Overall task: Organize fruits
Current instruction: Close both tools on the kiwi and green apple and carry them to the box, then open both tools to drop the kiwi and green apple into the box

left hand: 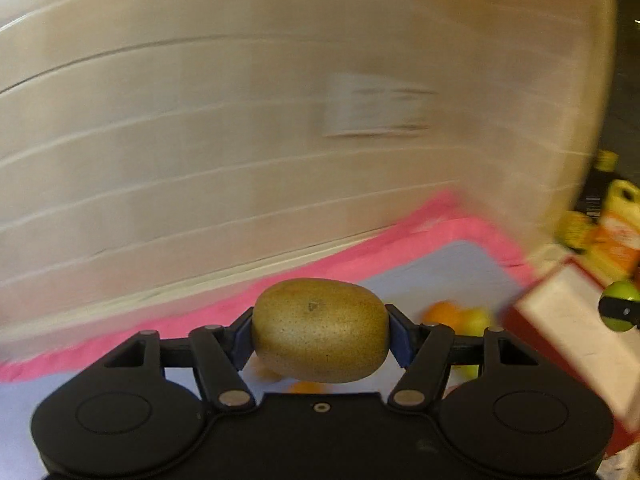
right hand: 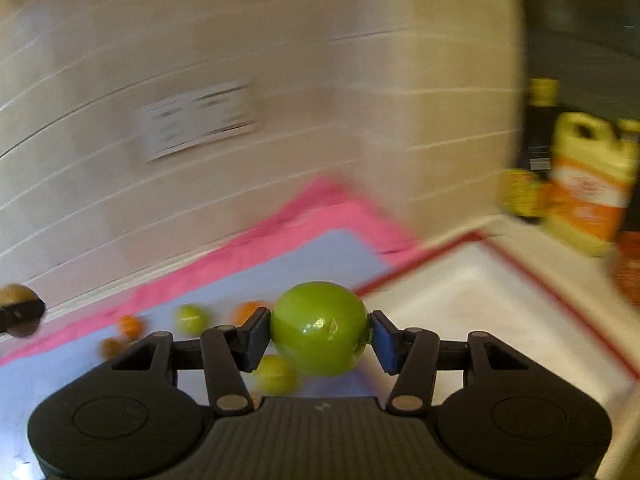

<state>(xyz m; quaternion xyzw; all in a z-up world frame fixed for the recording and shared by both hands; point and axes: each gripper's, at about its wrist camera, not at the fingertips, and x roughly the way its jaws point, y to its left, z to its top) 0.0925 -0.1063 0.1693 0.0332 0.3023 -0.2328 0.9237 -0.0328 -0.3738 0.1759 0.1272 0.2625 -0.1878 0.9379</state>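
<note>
My left gripper (left hand: 320, 336) is shut on a brown kiwi (left hand: 320, 330) and holds it above the mat. My right gripper (right hand: 319, 334) is shut on a green apple (right hand: 319, 328), held above the mat near the tray's left edge. Each shows in the other's view: the apple (left hand: 621, 294) at far right, the kiwi (right hand: 16, 294) at far left. Loose fruits lie on the lilac mat (right hand: 304, 256): an orange (right hand: 131, 326), a green fruit (right hand: 190, 318), another orange (right hand: 246, 312) and a yellow-green one (right hand: 274, 374). A white tray with a red rim (right hand: 476, 292) stands to the right.
A tiled wall (right hand: 280, 60) with a paper label (right hand: 198, 120) rises just behind the pink-edged mat (right hand: 256, 248). A yellow and orange jug (right hand: 592, 184), a dark bottle (right hand: 540, 128) and a small yellow container (right hand: 520, 192) stand at the right behind the tray. Both views are motion-blurred.
</note>
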